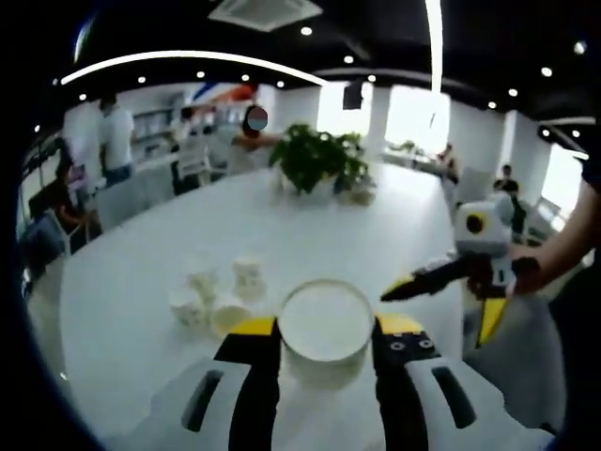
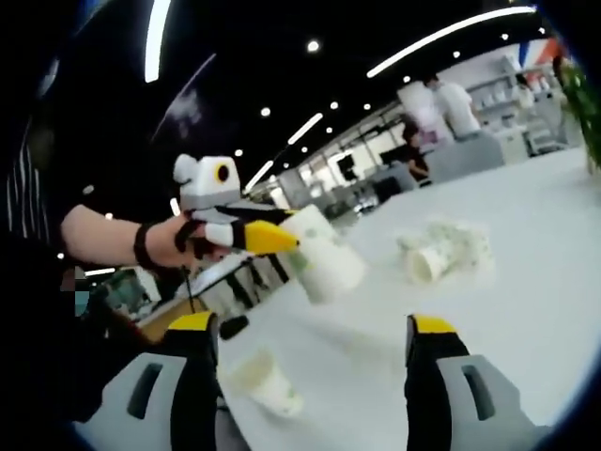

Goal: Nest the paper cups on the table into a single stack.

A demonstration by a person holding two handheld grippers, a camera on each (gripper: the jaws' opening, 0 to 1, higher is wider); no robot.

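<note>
**A:** ok so your left claw [image 1: 324, 331] is pinching a paper cup [image 1: 326, 322], right? In the left gripper view the open mouth faces the camera, yellow tips pressed on either side of it.

**B:** yep, and the right gripper view shows the same cup [image 2: 322, 254] from the side, tilted, lifted off the counter [image 2: 526, 282], with your left claw [image 2: 282, 240] clamped on it and your hand [image 2: 174, 242] behind.

**A:** what about your right claw [image 2: 315, 334]?

**B:** spread wide, nothing between the tips, touching nothing. From the left gripper view it [image 1: 413, 282] comes in from the right just beside the held cup, but at that angle I can't tell how wide it is.

**A:** other cups?

**B:** one lying on its side [image 2: 268, 381] near the counter edge, close under your right claw. Farther out, a loose cluster of cups [image 1: 216, 296] on the counter [image 1: 310, 221], some tipped over; blurry, so I can't count them. Same cluster [image 2: 441, 249] in the right gripper view.

**A:** and beyond?

**B:** a potted plant [image 1: 319, 160] at the far end of the counter.
</note>
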